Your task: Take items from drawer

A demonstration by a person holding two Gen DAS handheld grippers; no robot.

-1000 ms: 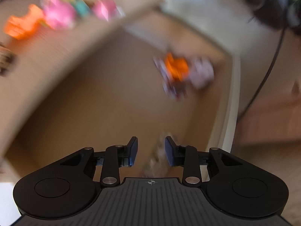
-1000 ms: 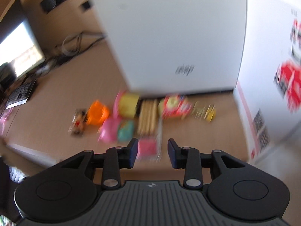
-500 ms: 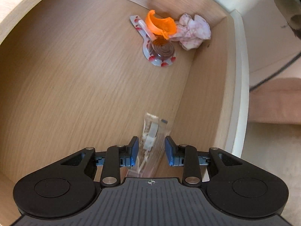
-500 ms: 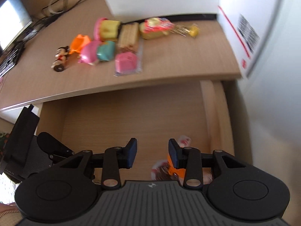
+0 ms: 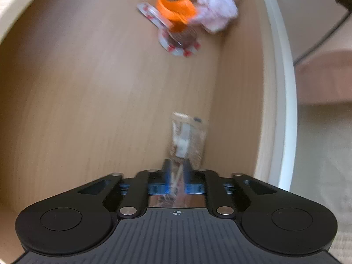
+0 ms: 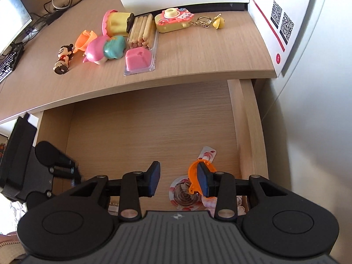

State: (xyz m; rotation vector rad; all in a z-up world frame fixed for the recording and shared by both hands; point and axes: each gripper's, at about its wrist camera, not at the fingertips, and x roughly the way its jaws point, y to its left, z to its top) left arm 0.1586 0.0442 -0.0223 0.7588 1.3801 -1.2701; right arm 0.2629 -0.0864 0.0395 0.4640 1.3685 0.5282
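While the left wrist view is smeared by blur, it shows the left gripper (image 5: 176,171) with its jaws just closed, clamped on the near end of a clear crinkly plastic packet (image 5: 187,140) that lies on the floor of the pale wooden drawer (image 5: 88,88), close to its right wall. At the drawer's far right corner sit an orange plastic shell half (image 5: 176,14), a round red-and-white sealed cup (image 5: 179,41) and what looks like a crumpled pinkish wrapper (image 5: 216,16).

Only the right wrist view shows the wooden desktop (image 6: 220,50) above the drawer, with toys along its back edge: a small cartoon figurine (image 6: 63,58), a pink block in a clear tray (image 6: 138,60) and a yellow toy camera (image 6: 173,19). There the right gripper (image 6: 177,181) hovers with its fingers apart and empty, its right finger over the orange shell half.
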